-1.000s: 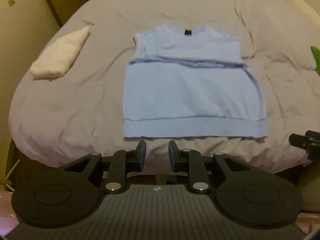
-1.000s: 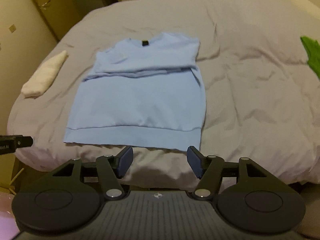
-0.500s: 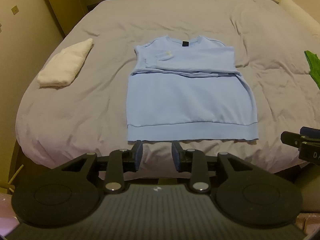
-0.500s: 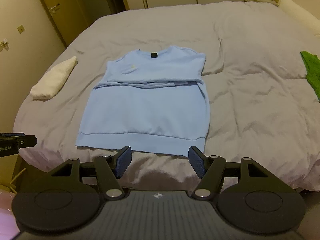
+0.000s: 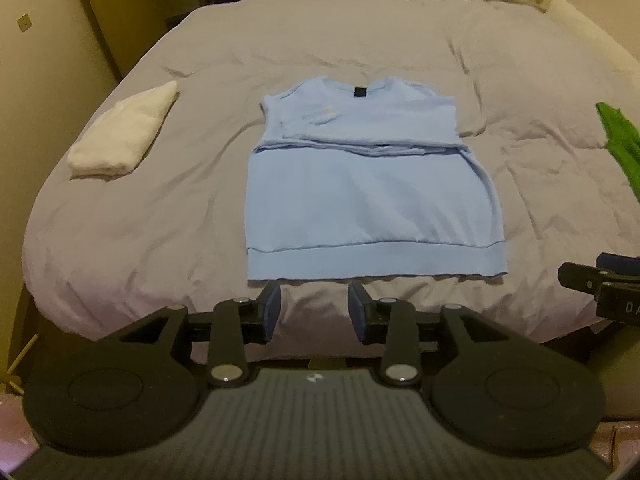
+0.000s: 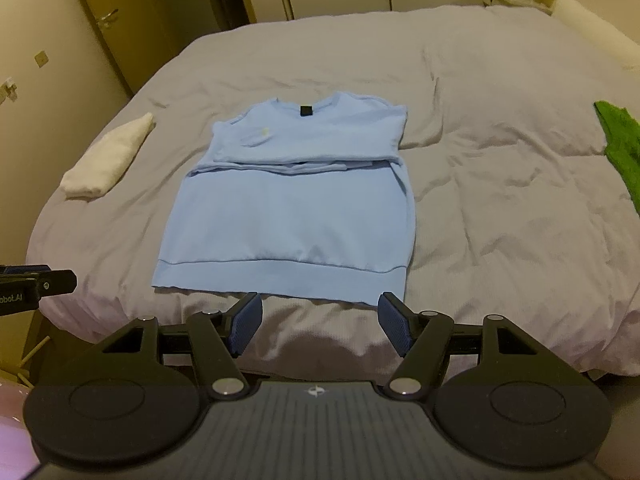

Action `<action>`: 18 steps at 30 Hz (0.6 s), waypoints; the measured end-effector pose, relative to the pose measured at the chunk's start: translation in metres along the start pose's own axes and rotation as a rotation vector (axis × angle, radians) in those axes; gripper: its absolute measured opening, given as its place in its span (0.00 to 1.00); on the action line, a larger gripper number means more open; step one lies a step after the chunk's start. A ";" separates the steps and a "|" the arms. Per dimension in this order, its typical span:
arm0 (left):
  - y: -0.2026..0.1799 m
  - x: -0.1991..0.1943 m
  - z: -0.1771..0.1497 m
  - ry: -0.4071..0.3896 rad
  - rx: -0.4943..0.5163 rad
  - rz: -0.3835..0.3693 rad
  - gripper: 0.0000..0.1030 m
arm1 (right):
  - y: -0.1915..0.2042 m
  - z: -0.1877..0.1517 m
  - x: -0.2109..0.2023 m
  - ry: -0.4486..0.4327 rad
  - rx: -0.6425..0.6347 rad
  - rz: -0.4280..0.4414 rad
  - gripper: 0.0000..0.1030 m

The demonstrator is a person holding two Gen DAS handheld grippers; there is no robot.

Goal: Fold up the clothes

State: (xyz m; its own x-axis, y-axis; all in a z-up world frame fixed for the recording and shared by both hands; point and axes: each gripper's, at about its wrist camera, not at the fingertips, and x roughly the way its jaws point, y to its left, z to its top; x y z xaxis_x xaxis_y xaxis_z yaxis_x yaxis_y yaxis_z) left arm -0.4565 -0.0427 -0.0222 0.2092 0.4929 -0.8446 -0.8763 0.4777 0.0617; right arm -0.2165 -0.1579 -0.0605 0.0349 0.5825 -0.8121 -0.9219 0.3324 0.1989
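Your light blue sweatshirt (image 5: 372, 196) lay flat on the grey duvet of the bed (image 5: 160, 208), toward the near edge and about midway across it, with its long axis running straight away from you: the neckline with its small dark label pointed toward the far side of the bed, and the ribbed hem lay nearest your grippers, close to the bed's near edge. Both sleeves were folded in across the chest, so that the garment made a tidy upright rectangle. A folded white towel (image 5: 124, 138) sat well apart on its left, and a green garment (image 5: 620, 140) lay at the bed's right edge. Your left hand-held gripper (image 5: 314, 312) hung just short of the hem, nearer its left part, its jaws opening with nothing between them and the blue pads clear of the cloth. Your right hand-held gripper (image 6: 320, 326) hung before the hem's right corner, its jaws standing wide apart and empty. Compared with a second ago, the left jaws stood noticeably wider, while the right ones looked much the same. Both views had pulled back and tipped up a little, so the sweatshirt sat smaller in them and more of the wardrobe doors behind the bed showed. The sweatshirt itself had not shifted on the duvet, and its folds lay as they had.
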 end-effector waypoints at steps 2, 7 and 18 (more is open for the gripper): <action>0.007 0.006 -0.007 0.005 -0.007 0.002 0.33 | -0.001 -0.004 0.001 -0.011 -0.014 -0.005 0.65; 0.028 0.030 -0.025 0.043 -0.034 0.015 0.33 | -0.010 -0.016 0.012 -0.006 -0.018 -0.012 0.65; 0.054 0.131 -0.030 0.002 0.169 0.045 0.32 | -0.031 -0.024 0.072 -0.131 -0.004 -0.027 0.65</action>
State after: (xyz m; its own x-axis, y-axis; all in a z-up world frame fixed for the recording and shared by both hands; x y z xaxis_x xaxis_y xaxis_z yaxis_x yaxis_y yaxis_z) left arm -0.4890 0.0258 -0.1455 0.1704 0.5148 -0.8402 -0.7993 0.5709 0.1877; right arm -0.1950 -0.1441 -0.1378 0.1096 0.6653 -0.7385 -0.9214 0.3468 0.1756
